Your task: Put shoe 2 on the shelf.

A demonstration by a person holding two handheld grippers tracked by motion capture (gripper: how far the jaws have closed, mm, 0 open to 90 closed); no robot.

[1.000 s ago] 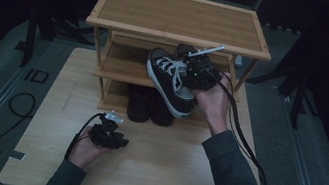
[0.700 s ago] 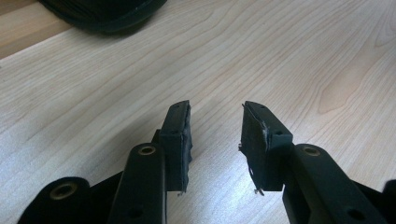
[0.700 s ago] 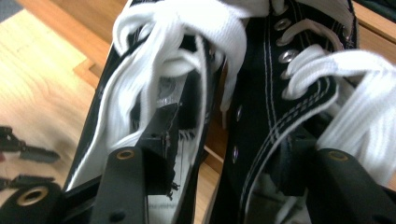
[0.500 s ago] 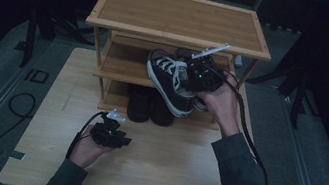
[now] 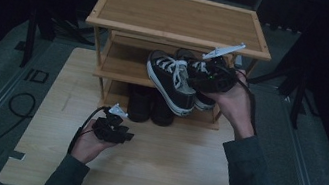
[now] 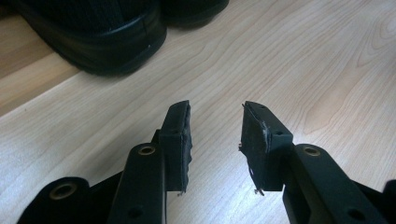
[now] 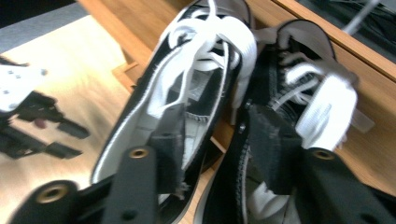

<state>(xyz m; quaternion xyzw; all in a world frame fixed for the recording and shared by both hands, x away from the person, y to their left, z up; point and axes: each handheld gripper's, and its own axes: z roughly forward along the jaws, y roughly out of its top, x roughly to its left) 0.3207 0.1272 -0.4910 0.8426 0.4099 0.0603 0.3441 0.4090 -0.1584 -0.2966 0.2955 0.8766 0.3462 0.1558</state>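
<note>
Nearest the person, the left gripper point(image 5: 113, 127) rests low over the wooden table point(image 5: 179, 176), its jaws standing apart with nothing between them; in the left gripper view, bare wood shows in the gap and a dark shoe point(image 6: 100, 35) lies just ahead on the table. That hand has hardly stirred in the last second. Farther back, the right gripper point(image 5: 208, 74) has moved up and a little toward the rack point(image 5: 180, 16) since a second ago, carrying a pair of black sneakers point(image 5: 174, 81) by their inner sides, one jaw down inside each shoe (white laces spill over both). Its jaws have just been closing, after spreading wider a moment before, and the collars of the two sneakers sit pinched together between the pads, so I judge this a re-grip rather than a release. The pair now hangs at the front edge of the middle shelf point(image 5: 122, 62), toes pointing out and down, above the dark shoes point(image 5: 149, 108) on the lowest level. Setting the pair onto that shelf looks close but not yet done.
</note>
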